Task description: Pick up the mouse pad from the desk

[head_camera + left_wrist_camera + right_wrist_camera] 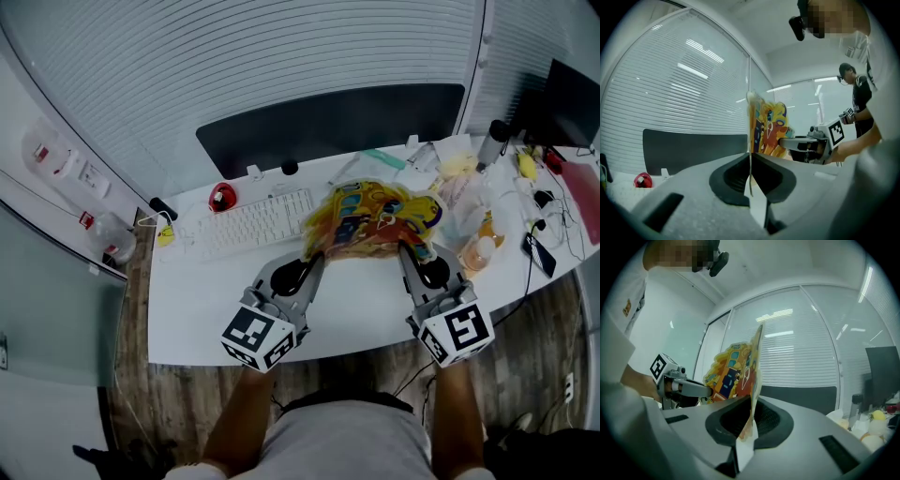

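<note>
Head view shows the left claw [317, 261] and right claw [405, 251] each clamped on the floppy mouse pad's [375, 217] thin edge, so uneven pulling could slip it onto the keyboard [253, 223] at nine o'clock.

Office. White desk [375, 314] with a curved front edge. White keyboard [251, 223] on its left half, dark flat screen [328, 122] along the back edge, second dark monitor [574, 101] past the right end. Cables [555, 230] and small clutter crowd the right end. Horizontal window blinds [281, 56] run behind the desk. Glass partition walls [806, 110] and ceiling strip lights show in the gripper views. Wood-look floor [187, 398] below the front edge.
</note>
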### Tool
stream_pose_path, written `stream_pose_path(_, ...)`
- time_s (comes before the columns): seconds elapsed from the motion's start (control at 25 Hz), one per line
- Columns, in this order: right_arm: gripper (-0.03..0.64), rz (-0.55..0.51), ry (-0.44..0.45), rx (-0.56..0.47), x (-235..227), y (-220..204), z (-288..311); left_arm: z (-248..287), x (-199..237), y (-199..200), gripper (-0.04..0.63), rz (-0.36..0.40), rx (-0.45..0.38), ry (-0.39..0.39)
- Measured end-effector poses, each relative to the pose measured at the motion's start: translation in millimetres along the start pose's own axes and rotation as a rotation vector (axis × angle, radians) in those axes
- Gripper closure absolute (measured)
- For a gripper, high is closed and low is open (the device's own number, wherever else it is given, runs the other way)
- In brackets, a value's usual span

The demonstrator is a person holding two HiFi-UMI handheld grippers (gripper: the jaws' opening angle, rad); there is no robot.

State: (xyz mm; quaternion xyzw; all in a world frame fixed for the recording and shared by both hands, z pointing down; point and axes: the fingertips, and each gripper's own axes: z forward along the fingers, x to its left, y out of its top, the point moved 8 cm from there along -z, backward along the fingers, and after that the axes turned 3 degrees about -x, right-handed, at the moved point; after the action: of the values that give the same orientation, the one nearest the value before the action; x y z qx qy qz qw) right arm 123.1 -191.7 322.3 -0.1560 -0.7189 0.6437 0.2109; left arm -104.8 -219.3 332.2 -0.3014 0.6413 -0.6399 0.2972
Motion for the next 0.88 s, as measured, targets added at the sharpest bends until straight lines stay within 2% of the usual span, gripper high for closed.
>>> stream_pose_path(0.88,0.597,-0.002,-0.02,0.014,-2.0,-3.8,-0.8,2.5,-1.6,1.3,0.574,0.005,0.006,-0.019)
